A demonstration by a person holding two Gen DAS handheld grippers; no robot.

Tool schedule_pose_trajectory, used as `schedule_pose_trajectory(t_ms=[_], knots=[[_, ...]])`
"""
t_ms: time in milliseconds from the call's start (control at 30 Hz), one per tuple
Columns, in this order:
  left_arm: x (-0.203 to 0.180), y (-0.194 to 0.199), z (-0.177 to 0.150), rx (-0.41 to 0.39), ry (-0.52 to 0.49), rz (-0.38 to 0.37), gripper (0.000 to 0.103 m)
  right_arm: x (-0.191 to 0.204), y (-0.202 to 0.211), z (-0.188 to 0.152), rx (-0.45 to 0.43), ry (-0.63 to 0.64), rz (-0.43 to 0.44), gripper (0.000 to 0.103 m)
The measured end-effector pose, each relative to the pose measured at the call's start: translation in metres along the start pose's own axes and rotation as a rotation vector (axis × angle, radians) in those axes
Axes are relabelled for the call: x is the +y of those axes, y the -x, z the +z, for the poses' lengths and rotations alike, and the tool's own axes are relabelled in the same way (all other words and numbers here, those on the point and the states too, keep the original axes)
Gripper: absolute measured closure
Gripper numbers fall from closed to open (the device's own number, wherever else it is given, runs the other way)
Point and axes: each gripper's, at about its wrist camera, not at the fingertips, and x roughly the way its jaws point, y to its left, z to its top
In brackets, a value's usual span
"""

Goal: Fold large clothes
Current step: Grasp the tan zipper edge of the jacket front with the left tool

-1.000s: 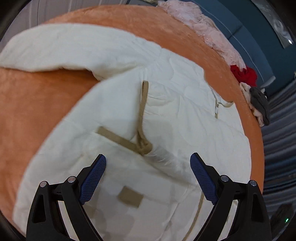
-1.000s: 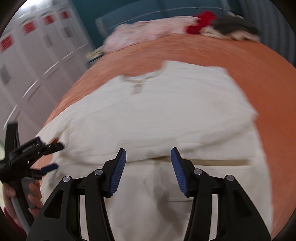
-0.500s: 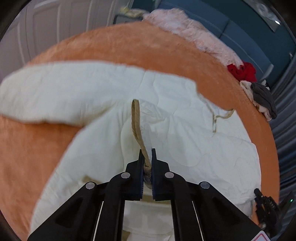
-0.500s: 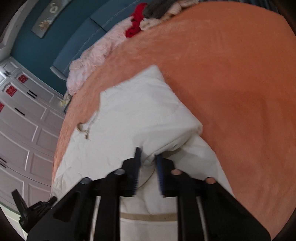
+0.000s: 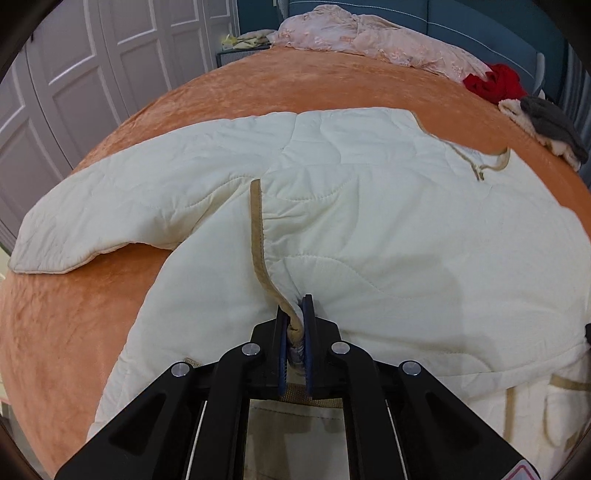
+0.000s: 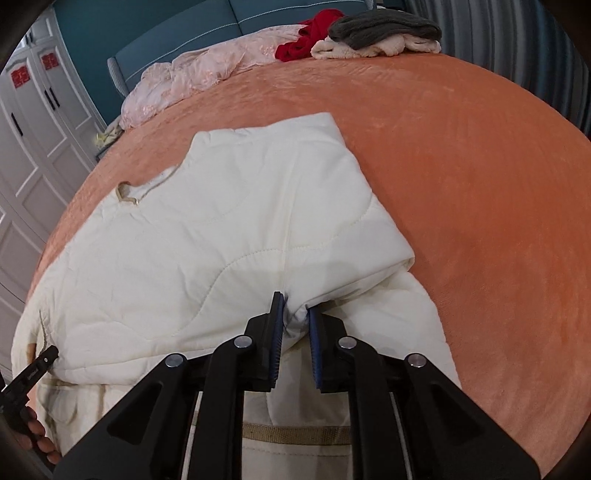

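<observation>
A cream quilted jacket (image 5: 369, 221) with tan trim lies spread on the orange bed cover (image 5: 74, 314), one sleeve (image 5: 110, 214) stretched out to the left. My left gripper (image 5: 295, 306) is shut on a bunched tan-trimmed edge of the jacket at its near side. In the right wrist view the jacket (image 6: 221, 229) lies partly folded over itself. There my right gripper (image 6: 295, 306) is shut on a pinch of its cream fabric at the fold's near edge. The left gripper (image 6: 40, 363), held by a hand, shows at the jacket's lower left.
A pink garment (image 5: 369, 40), a red one (image 5: 495, 83) and a grey and cream pile (image 5: 546, 125) lie along the bed's far side by a blue headboard (image 6: 221, 22). White wardrobe doors (image 5: 74, 74) stand to the left. Bare orange bed cover (image 6: 480, 166) stretches right of the jacket.
Both grippers stood open over the jacket a second ago; each has since shut on its fabric. Both cameras have dropped closer to the jacket, and the left view has rolled.
</observation>
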Motion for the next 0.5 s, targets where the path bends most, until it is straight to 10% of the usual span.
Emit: schedule_pose_trajectory(t_ms=[500], knots=[[-0.009,-0.004,-0.014,-0.076,-0.024,0.025,0.095,0.051,0.083,-0.014,-0.109,0.129,0.026,0.080]])
